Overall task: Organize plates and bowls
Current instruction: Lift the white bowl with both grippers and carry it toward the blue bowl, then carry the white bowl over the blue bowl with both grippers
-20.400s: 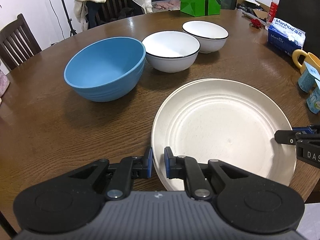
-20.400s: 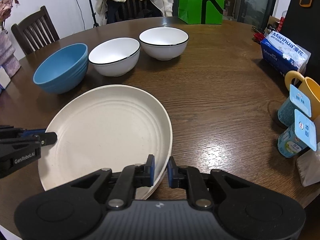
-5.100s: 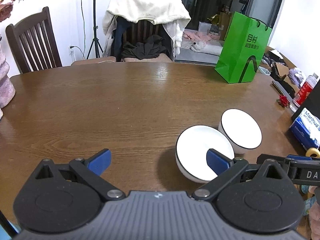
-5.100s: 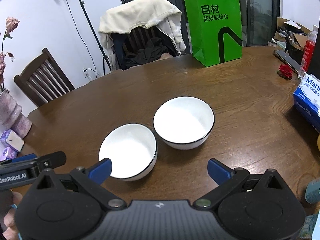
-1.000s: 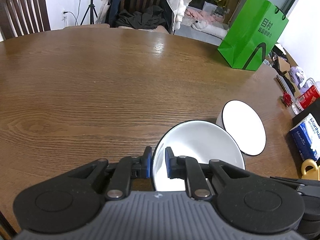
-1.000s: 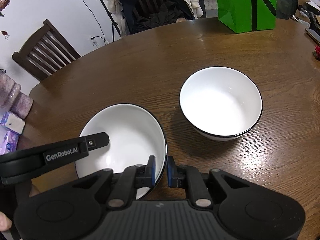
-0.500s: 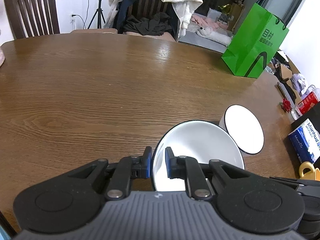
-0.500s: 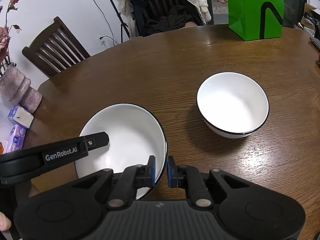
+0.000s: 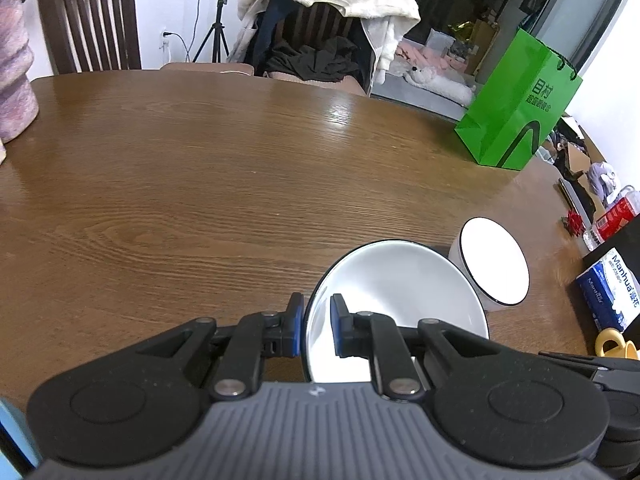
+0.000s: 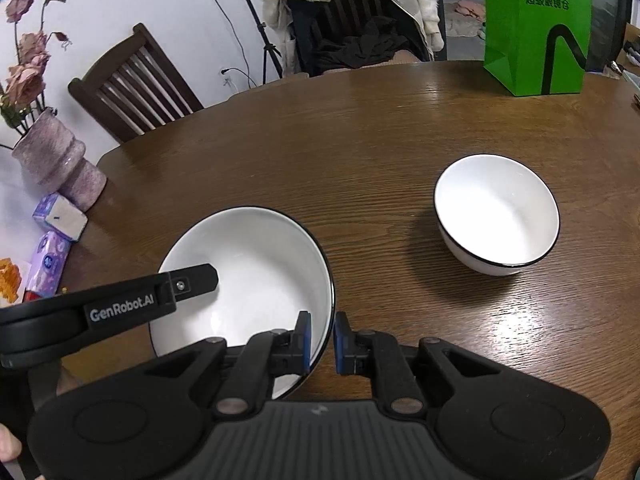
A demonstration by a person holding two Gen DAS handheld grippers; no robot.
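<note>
A white bowl with a black rim hangs a little above the brown table, held from two sides. My left gripper is shut on its left rim, one pad inside and one outside. On the opposite rim my right gripper is shut the same way. In the right wrist view a finger of the left gripper reaches into the bowl. A second white bowl stands on the table just to the right, apart from the held one.
A green paper bag stands at the far right of the table. A blue tissue box and a yellow mug sit at the right edge. A pink vase and tissue packs are at the left. Chairs stand behind.
Both grippers have risen together with the white bowl held between them, and the table and the second bowl now look farther away. Neither grip has changed.
</note>
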